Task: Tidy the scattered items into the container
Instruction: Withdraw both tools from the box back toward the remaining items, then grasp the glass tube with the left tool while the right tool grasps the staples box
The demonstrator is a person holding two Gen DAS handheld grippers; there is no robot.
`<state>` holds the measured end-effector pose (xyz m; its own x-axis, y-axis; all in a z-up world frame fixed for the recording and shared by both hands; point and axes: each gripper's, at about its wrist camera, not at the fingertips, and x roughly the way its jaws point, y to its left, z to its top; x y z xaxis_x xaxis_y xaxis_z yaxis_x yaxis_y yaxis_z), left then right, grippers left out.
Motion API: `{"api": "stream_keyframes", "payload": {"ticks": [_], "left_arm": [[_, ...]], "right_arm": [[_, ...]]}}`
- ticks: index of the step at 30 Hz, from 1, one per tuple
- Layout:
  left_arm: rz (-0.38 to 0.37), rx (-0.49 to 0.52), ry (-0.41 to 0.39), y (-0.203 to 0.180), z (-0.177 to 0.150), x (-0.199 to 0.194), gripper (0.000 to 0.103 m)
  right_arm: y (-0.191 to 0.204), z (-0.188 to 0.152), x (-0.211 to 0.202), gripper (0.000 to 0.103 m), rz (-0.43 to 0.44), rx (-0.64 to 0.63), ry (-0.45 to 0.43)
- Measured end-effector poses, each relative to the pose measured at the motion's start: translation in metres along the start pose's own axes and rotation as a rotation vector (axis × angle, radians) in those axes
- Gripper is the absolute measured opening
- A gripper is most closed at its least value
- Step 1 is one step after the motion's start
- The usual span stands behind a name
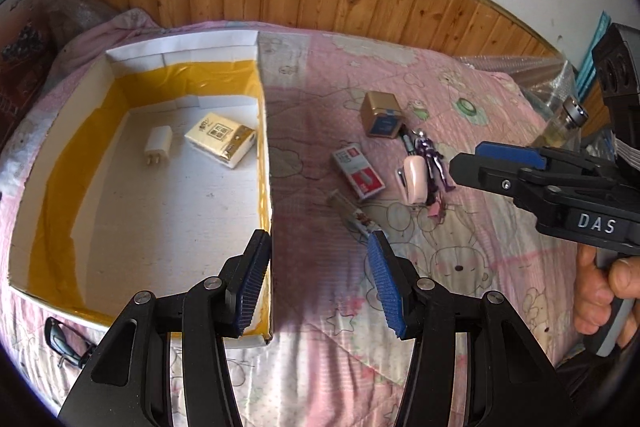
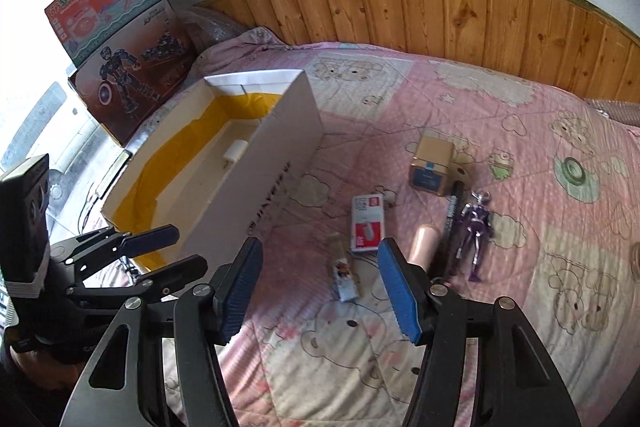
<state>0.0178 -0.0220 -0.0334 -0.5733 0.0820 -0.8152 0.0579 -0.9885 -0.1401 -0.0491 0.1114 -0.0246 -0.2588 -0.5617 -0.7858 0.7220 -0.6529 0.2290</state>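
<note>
A white box (image 1: pixel 264 131) (image 2: pixel 280 147) lined in yellow lies on the pink bedspread and holds a white charger (image 1: pixel 158 145) (image 2: pixel 235 151) and a tissue pack (image 1: pixel 220 143). To its right are scattered a gold-and-blue box (image 2: pixel 432 163), a red-and-white packet (image 2: pixel 367 223), a pink stapler-like item (image 2: pixel 424 243), a black pen (image 2: pixel 452 215), a purple figure (image 2: pixel 474 227) and a small wrapped tube (image 2: pixel 344 271). My left gripper (image 1: pixel 319 239) (image 2: pixel 190 249) hovers open and empty over the box's near right corner. Above the tube and packet, my right gripper (image 2: pixel 320 247) (image 1: pixel 466 159) is open and empty.
Wooden panelling (image 2: pixel 440 11) runs behind the bed. Toy boxes (image 2: pixel 120 27) lean at the far left behind the container. Glasses (image 1: pixel 64 341) lie by the box's near left corner. A glass bottle (image 1: pixel 564 123) and bubble wrap sit at the right edge. A hand (image 1: pixel 604 287) holds the right gripper.
</note>
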Motion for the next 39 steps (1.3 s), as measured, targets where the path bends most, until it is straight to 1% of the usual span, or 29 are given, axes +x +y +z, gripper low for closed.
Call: {"api": "stream_keyframes", "payload": {"ticks": [1, 3, 4, 7, 8, 9, 10, 11, 13, 14, 16, 17, 19, 20, 22, 24, 25, 26, 27, 28, 30, 31, 32, 33, 34, 35, 37, 39], "left_arm": [[0.015, 0.015, -0.004, -0.007, 0.000, 0.003, 0.060], [0.053, 0.010, -0.021, -0.014, 0.003, 0.006, 0.059], [0.079, 0.002, -0.051, -0.017, 0.005, 0.004, 0.059], [0.130, 0.034, -0.124, -0.030, 0.010, -0.004, 0.059], [0.132, 0.051, -0.143, -0.035, 0.011, -0.005, 0.060], [0.115, 0.061, -0.154, -0.039, 0.012, -0.006, 0.060], [0.097, 0.061, -0.149, -0.041, 0.012, -0.004, 0.058], [0.100, 0.056, -0.133, -0.042, 0.011, 0.001, 0.059], [0.011, 0.025, -0.061, -0.040, 0.007, 0.019, 0.059], [-0.004, 0.003, -0.037, -0.037, 0.004, 0.026, 0.059], [-0.003, 0.030, 0.001, -0.037, 0.001, 0.037, 0.059], [0.029, 0.074, -0.002, -0.041, 0.000, 0.039, 0.059], [0.084, 0.106, -0.023, -0.041, 0.000, 0.039, 0.059], [0.115, 0.113, -0.034, -0.040, 0.001, 0.039, 0.059], [0.176, 0.108, -0.030, -0.037, 0.001, 0.041, 0.059], [0.213, 0.092, -0.038, -0.032, -0.002, 0.040, 0.059], [0.197, 0.078, -0.045, -0.032, -0.003, 0.037, 0.059], [0.154, 0.061, -0.059, -0.032, -0.005, 0.034, 0.059], [0.111, 0.049, -0.078, -0.033, -0.007, 0.029, 0.059], [0.077, 0.046, -0.099, -0.037, -0.009, 0.024, 0.059], [0.036, 0.059, -0.136, -0.047, -0.013, 0.018, 0.059], [0.017, 0.072, -0.133, -0.051, -0.015, 0.020, 0.059], [-0.007, 0.078, -0.108, -0.055, -0.018, 0.024, 0.059], [-0.025, 0.066, -0.077, -0.054, -0.019, 0.032, 0.059], [-0.040, 0.039, -0.044, -0.052, -0.020, 0.040, 0.059], [-0.056, 0.004, -0.004, -0.047, -0.021, 0.050, 0.059], [-0.073, -0.083, 0.065, -0.038, -0.019, 0.071, 0.059], [-0.073, -0.160, 0.130, -0.031, -0.014, 0.096, 0.059]], "right_arm": [[-0.007, -0.003, 0.003, 0.054, -0.012, 0.004, 0.009], [-0.020, -0.004, 0.013, 0.049, -0.033, 0.019, 0.027], [-0.024, -0.005, 0.018, 0.048, -0.038, 0.025, 0.037], [-0.026, 0.003, 0.034, 0.048, -0.034, 0.018, 0.049], [-0.022, 0.007, 0.039, 0.048, -0.037, 0.004, 0.050], [-0.019, 0.011, 0.045, 0.048, -0.045, -0.010, 0.049], [-0.016, 0.014, 0.052, 0.048, -0.057, -0.022, 0.048], [-0.015, 0.017, 0.061, 0.047, -0.062, -0.032, 0.056], [-0.019, 0.020, 0.081, 0.047, -0.094, -0.032, 0.084], [-0.023, 0.019, 0.090, 0.047, -0.093, -0.028, 0.101], [-0.036, 0.014, 0.109, 0.047, -0.100, -0.007, 0.145], [-0.042, 0.010, 0.115, 0.047, -0.098, 0.000, 0.164], [-0.051, 0.006, 0.122, 0.047, -0.084, 0.015, 0.176], [-0.054, 0.005, 0.124, 0.047, -0.079, 0.021, 0.179], [-0.056, 0.006, 0.126, 0.047, -0.059, 0.037, 0.167], [-0.052, 0.008, 0.130, 0.049, -0.030, 0.047, 0.158], [-0.050, 0.010, 0.132, 0.054, -0.022, 0.044, 0.151], [-0.046, 0.011, 0.135, 0.060, -0.018, 0.034, 0.147], [-0.042, 0.011, 0.138, 0.062, -0.019, 0.019, 0.149], [-0.039, 0.011, 0.145, 0.063, -0.023, 0.002, 0.161], [-0.035, 0.007, 0.157, 0.062, -0.046, -0.030, 0.185], [-0.033, 0.005, 0.161, 0.062, -0.071, -0.056, 0.189], [-0.030, 0.003, 0.164, 0.058, -0.113, -0.092, 0.192], [-0.028, 0.002, 0.166, 0.051, -0.147, -0.122, 0.205], [-0.029, 0.002, 0.168, 0.039, -0.182, -0.140, 0.216], [-0.032, 0.002, 0.167, 0.039, -0.193, -0.137, 0.221], [-0.044, 0.004, 0.161, 0.039, -0.170, -0.081, 0.226], [-0.059, 0.008, 0.154, 0.039, -0.135, -0.008, 0.223]]}}
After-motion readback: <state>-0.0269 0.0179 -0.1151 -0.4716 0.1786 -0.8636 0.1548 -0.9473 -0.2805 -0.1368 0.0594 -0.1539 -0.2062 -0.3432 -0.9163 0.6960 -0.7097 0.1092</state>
